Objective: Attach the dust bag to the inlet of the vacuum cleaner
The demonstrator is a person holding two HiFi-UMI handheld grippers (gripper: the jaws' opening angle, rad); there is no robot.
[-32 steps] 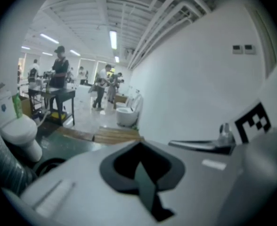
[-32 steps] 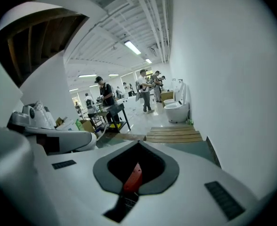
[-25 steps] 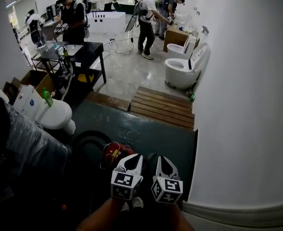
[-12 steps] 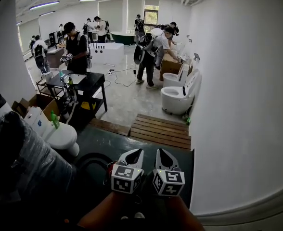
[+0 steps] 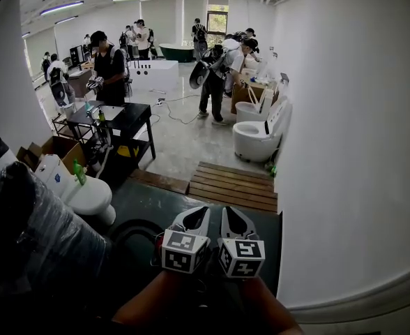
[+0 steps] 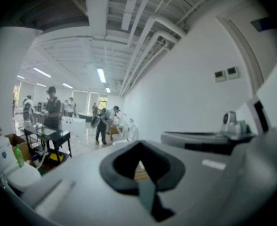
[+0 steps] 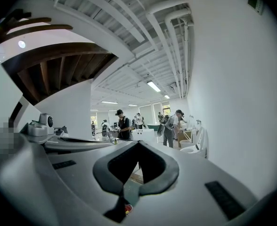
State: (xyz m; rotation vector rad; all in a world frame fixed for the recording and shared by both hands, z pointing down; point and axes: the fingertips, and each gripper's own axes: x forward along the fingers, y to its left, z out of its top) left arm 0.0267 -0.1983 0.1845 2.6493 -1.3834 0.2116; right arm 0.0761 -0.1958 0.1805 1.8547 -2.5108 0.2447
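Both grippers are held side by side at the bottom middle of the head view, pointing away over a dark green floor mat (image 5: pixel 170 197). The left gripper (image 5: pixel 203 209) is shut with nothing in it, and so is the right gripper (image 5: pixel 224 209). In the left gripper view the left gripper (image 6: pixel 139 142) points up at the room and ceiling. The right gripper (image 7: pixel 138 141) does the same in its own view, where a small red patch (image 7: pixel 127 207) shows low through the gap. A black hose loop (image 5: pixel 132 230) lies on the mat. I see no dust bag, and the vacuum cleaner's body is hidden.
A white wall (image 5: pixel 344 152) runs close along the right. A white toilet (image 5: pixel 86 195) and a plastic-wrapped bulk (image 5: pixel 31 250) stand at the left. Ahead lie a wooden pallet (image 5: pixel 233 185), a black table (image 5: pixel 125 121) and another toilet (image 5: pixel 257 139). Several people work beyond.
The head view has tilted upward, showing more room and ceiling. The two grippers have drawn closer together. The red vacuum body seen a second ago is now hidden behind the left gripper.
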